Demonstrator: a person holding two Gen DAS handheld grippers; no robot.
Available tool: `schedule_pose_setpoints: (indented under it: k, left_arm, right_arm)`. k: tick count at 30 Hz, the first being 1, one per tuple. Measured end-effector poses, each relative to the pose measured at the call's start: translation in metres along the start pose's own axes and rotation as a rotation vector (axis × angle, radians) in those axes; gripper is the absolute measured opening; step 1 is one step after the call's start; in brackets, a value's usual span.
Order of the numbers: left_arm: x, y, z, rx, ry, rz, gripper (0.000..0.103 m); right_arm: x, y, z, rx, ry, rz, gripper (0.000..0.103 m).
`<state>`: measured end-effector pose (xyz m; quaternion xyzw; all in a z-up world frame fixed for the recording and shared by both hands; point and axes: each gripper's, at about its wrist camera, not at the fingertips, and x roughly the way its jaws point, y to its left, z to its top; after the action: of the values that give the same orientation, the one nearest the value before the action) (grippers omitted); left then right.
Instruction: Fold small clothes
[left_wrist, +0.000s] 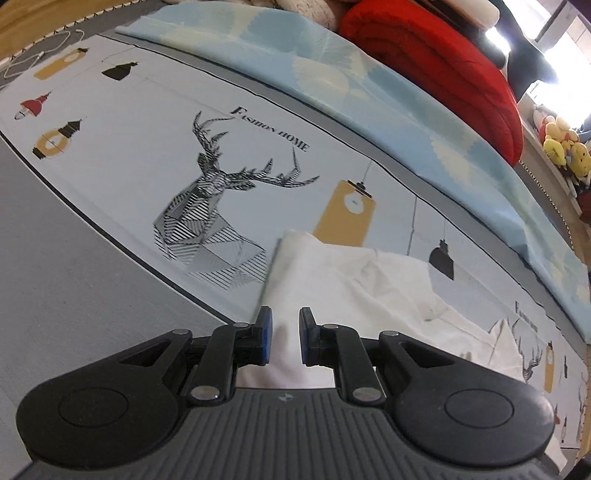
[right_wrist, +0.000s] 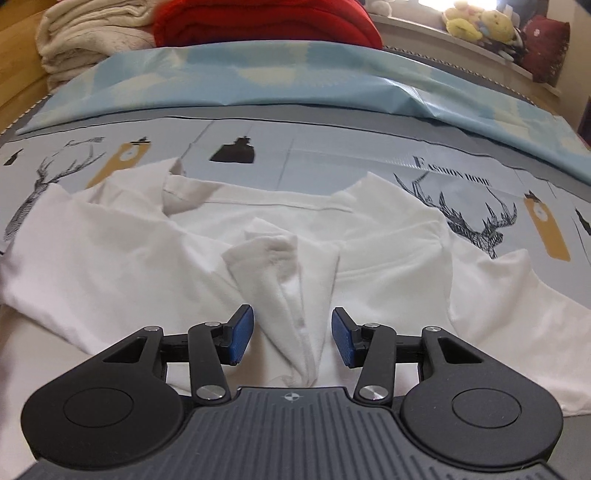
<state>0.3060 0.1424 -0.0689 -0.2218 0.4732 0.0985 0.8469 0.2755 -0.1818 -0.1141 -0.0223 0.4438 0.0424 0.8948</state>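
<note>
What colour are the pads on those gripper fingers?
Blue, on black arms. The right wrist view shows the pads best.

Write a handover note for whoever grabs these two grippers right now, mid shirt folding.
Left gripper: open, holding nothing, at the edge of the white shirt.
Right gripper: open, fingers either side of a raised bunched fold of the white shirt, not closed on it.
Shirt lies on the deer-print bedsheet, rumpled, parts flipped over unevenly.
Done: some partial folding at most; no neat fold visible.
Left: smooth it flat, fold the sides in, then fold it up.
</note>
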Motion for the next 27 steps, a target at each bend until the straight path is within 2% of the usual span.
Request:
schedule_pose_setpoints:
  k: [5,7,10,13,15,18,22,27]
  left_arm:
    - [-0.007,-0.025,-0.006,0.010,-0.006,-0.070,0.017]
    - [-0.009,-0.032,-0.008,0.024,-0.014,-0.074,0.019]
    - [-0.006,-0.036,-0.010,0.040,-0.005,-0.061,0.019]
    - [-0.004,-0.034,-0.009,0.033,0.007,-0.068,0.019]
    - [-0.005,-0.033,-0.008,0.035,-0.001,-0.064,0.019]
    - [-0.005,-0.030,-0.006,0.027,-0.001,-0.063,0.019]
    - [-0.005,-0.031,-0.005,0.029,0.000,-0.065,0.019]
    - [-0.004,-0.037,-0.008,0.044,0.002,-0.065,0.019]
  right_arm:
    - [0.002,0.003,-0.001,-0.008,-0.014,-0.024,0.049]
    - [0.004,0.005,-0.002,-0.017,-0.012,-0.030,0.049]
    - [0.005,0.008,-0.004,-0.031,-0.018,-0.031,0.042]
    - [0.004,0.010,-0.003,-0.032,-0.028,-0.027,0.027]
    - [0.003,0.009,-0.002,-0.031,-0.038,-0.028,0.014]
    - [0.000,0.005,-0.001,-0.016,-0.057,-0.029,0.005]
    - [-0.016,-0.011,0.002,0.096,-0.131,-0.004,0.004]
    - [-0.052,-0.041,0.001,0.278,-0.309,-0.003,0.004]
